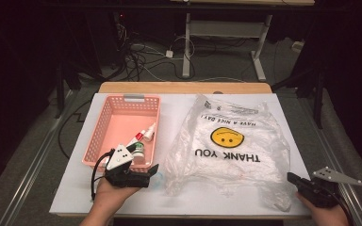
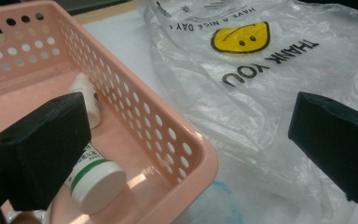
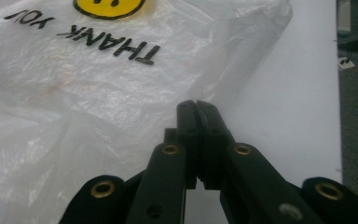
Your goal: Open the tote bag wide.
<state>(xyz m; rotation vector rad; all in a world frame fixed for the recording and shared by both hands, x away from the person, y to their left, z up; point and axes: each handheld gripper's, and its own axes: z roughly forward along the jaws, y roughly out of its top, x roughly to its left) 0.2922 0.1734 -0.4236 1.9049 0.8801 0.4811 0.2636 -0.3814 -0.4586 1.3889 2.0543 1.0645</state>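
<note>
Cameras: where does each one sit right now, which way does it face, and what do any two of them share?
High view: above the person's side, facing forward and down on the table; forearms and both claws enter below.
Left gripper view: on the left claw, facing the pink basket corner and plastic bag; its black jaws stand apart.
Right gripper view: on the right claw, facing the bag's edge; jaws shut.
All share the bag's smiley print.

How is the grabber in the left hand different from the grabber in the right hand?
The left gripper has its jaws spread wide open, while the right gripper has its jaws shut tight together. The left gripper sits by the corner of the pink basket, while the right gripper sits by the edge of the plastic bag near the table's right side. Both are black, hand-held and have a grey three-cornered plate on top.
</note>
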